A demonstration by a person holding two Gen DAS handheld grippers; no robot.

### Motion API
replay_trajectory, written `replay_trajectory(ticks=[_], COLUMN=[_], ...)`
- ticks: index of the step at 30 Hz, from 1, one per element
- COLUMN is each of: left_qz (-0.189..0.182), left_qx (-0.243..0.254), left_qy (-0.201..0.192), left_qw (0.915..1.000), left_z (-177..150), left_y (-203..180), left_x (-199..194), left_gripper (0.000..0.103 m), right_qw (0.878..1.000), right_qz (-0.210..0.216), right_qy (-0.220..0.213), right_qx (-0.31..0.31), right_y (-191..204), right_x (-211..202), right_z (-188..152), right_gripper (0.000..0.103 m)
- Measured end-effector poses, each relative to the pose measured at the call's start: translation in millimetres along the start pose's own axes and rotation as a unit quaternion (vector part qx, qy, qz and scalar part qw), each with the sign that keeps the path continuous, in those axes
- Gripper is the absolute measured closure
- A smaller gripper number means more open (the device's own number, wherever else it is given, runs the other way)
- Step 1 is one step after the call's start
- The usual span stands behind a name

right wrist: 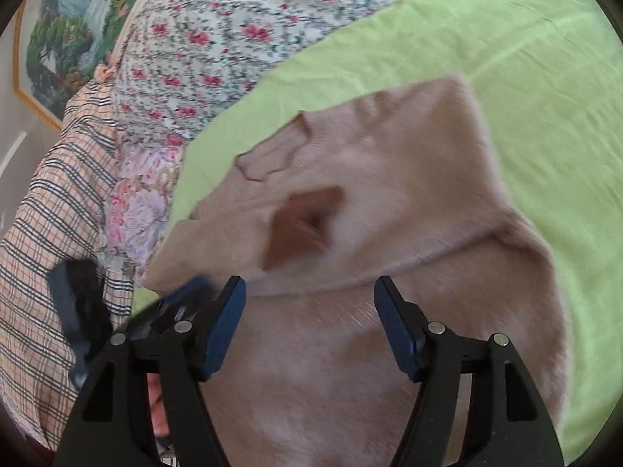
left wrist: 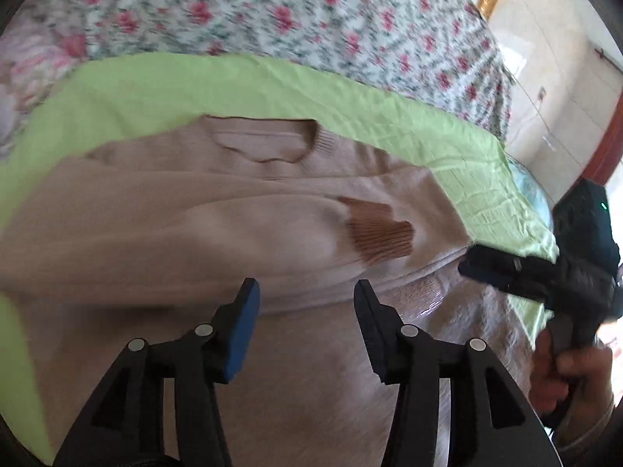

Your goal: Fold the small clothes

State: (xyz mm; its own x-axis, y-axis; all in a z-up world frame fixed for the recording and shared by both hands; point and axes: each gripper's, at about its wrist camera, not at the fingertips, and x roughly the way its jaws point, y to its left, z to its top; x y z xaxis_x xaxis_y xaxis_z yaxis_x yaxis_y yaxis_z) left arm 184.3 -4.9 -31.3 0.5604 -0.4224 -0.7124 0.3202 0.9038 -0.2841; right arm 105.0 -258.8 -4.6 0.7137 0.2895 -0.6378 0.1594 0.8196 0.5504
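On the bed: beige sweater (left wrist: 194, 225) lies spread across a lime-green sheet (left wrist: 272, 89), neckline pointing away from both cameras.
Sweater detail: round neck opening (left wrist: 261, 144) faces up; both sleeves are folded in across the chest, and one brown ribbed cuff (left wrist: 379, 233) sits just right of centre in the left wrist view.
Hem side: the lower body of the sweater fills the foreground under both tools, with a long crease running sideways just beyond the fingertips.
Left gripper (left wrist: 307, 292): jaws spread wide, blue pads facing each other, nothing between them; it hovers over the sweater's lower half.
Right gripper (right wrist: 309, 286): jaws likewise parted and holding nothing, poised above the same crease, the brown cuff just ahead of it.
Right tool from the left: it shows blurred at the sweater's right edge, and whether its tip touches the cloth cannot be told.
Hand (left wrist: 568, 377): wrapped round that tool's grip.
Beyond the sheet: floral bedspread (left wrist: 311, 11) covers the bed.
Far left in the right view: checked fabric (right wrist: 46, 233) bunched beside the bedspread, and a framed landscape picture (right wrist: 58, 39) on the wall.
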Motion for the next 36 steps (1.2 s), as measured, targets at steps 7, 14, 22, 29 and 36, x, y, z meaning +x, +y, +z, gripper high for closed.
replay_trajectory(ticks=[7,14,22,29,36], left_qz=[0.161,0.195,0.256,0.229,0.188], left_qx=[-0.104,-0.132,-0.092,-0.132,-0.151], left_qy=[-0.01,0.022,0.007,-0.004,-0.04], left_qw=[0.9814,0.9715,0.9623,0.9643,0.9697], left_z=[-22.9,-3.2,-7.0,-18.9,-20.0], left_y=[124.1,169.0,133.6,141.2,147.5], left_x=[-54.5,-22.3,-21.5,-28.0,-36.2], left_gripper=[0.052,0.053,0.065,0.066,0.065], right_qw=[0.999,1.0,0.994,0.992,0.996], right_qz=[-0.021,0.014,-0.045,-0.125,0.033], right_qy=[0.016,0.0,-0.094,-0.009,-0.001], right_qx=[0.045,0.006,-0.019,0.002,-0.087], right_y=[-5.7,20.5,-14.9,-58.2,41.4], right_x=[53.0,62.6,-21.6,3.8,15.6], right_z=[18.8,43.8,60.3,37.7,63.3], right_gripper=[0.034,0.093,0.093,0.086,0.037])
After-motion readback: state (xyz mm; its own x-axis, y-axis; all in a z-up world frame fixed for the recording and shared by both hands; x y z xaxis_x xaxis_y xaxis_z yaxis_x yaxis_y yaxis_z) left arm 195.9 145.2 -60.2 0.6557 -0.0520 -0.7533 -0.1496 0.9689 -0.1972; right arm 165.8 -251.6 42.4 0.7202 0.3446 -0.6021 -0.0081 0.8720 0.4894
